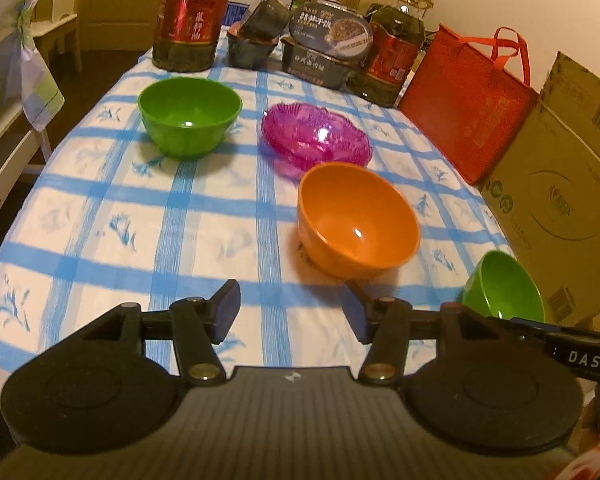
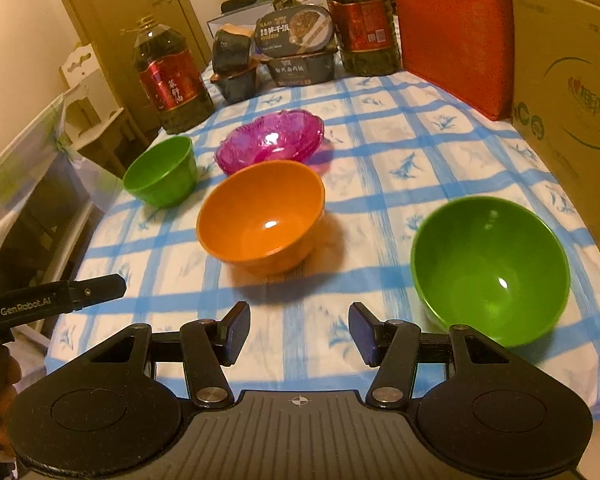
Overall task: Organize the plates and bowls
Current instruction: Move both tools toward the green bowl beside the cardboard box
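- The left tongs [image 1: 292, 312] hang released over the near edge of the desk [image 1: 100, 216], nothing between their pads.
- The right tongs [image 2: 299, 330] are likewise released and empty, above the blue-checked cloth.
- An orange bowl [image 2: 262, 216] stands upright near the middle of the desk, just in front of the left tongs.
- A pink glass dish [image 2: 272, 140] sits just behind the orange bowl.
- A small green bowl [image 2: 160, 176] stands to the left, apart from the others.
- A bigger green bowl [image 2: 490, 268] sits at the near right, just beside the right tongs.
- Oil bottles [image 1: 194, 16], food boxes [image 1: 320, 48], a red bag [image 1: 466, 108] and a cardboard box [image 1: 560, 184] line the far and right edges.
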{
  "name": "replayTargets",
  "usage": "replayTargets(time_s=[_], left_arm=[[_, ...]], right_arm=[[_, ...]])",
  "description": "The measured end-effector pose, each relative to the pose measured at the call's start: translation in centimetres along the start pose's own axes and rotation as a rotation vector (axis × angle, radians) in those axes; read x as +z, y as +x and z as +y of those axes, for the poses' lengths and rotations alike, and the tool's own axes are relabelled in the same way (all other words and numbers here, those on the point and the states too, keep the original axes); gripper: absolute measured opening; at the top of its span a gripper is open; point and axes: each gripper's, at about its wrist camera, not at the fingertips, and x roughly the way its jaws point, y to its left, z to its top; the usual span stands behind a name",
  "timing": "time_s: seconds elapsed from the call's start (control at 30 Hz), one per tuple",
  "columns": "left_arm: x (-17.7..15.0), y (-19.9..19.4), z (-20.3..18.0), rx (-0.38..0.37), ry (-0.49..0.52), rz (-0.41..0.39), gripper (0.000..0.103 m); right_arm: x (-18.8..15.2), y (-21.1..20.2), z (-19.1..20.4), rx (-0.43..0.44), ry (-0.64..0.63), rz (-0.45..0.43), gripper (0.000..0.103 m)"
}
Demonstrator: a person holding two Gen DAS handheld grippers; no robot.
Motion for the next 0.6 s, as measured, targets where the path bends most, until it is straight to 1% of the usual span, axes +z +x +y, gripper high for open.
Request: replayTargets(time_s=[0.13,0.23,0.4,0.6], left_arm=[[-1.1,0.1,-0.8,-0.013,0.006,0.018,0.053],[-1.8,0.6,-1.4,-0.039,-0.020,0.042,0.053],[-2.3,1.5,-3.1,-0.058,-0.018,0.063,0.054],[-2.7,2.3,-5.8,-0.087,0.016,0.070,0.059]], right_arm=[[-0.9,-0.6,-0.9,-0.036,0.005,0.010,0.055],[-1.3,-1.1,-2.2,-0.060,0.026,0.010,0.055],[-1.7,-2.1,-4.4,-0.091,0.058,0.004,0.055],[-2.2,-2.6,-7.0,-0.135,0.100,0.013,0.055]])
